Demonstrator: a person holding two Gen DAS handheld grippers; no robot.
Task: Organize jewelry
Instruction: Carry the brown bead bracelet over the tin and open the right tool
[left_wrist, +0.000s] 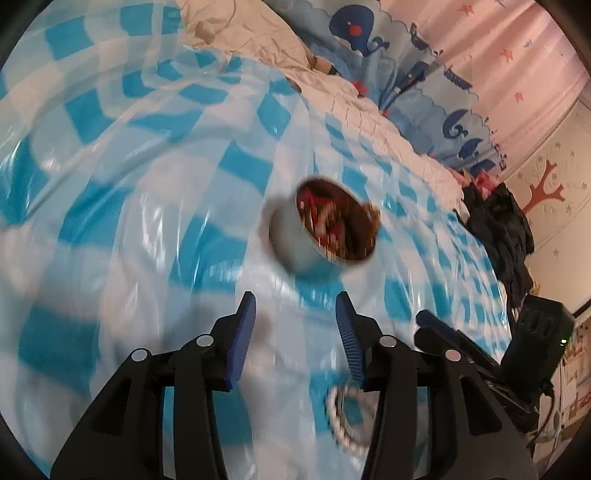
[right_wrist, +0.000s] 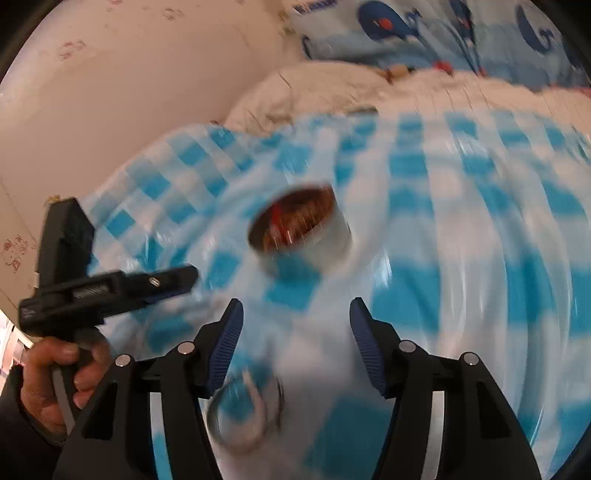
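Observation:
A white round bowl holding a tangle of red and brown jewelry sits on the blue-and-white checked cloth. My left gripper is open just short of the bowl, with nothing between its fingers. A white beaded bracelet lies on the cloth under its right finger. My right gripper is also open and empty, short of the bowl. A blurred ring-shaped bangle lies by its left finger. A hand holds the left tool at the left edge of the right wrist view.
The checked plastic cloth covers a bed. A cream quilt and whale-print fabric lie behind it. Dark clothes are heaped at the right edge, and a pale wall stands to the left.

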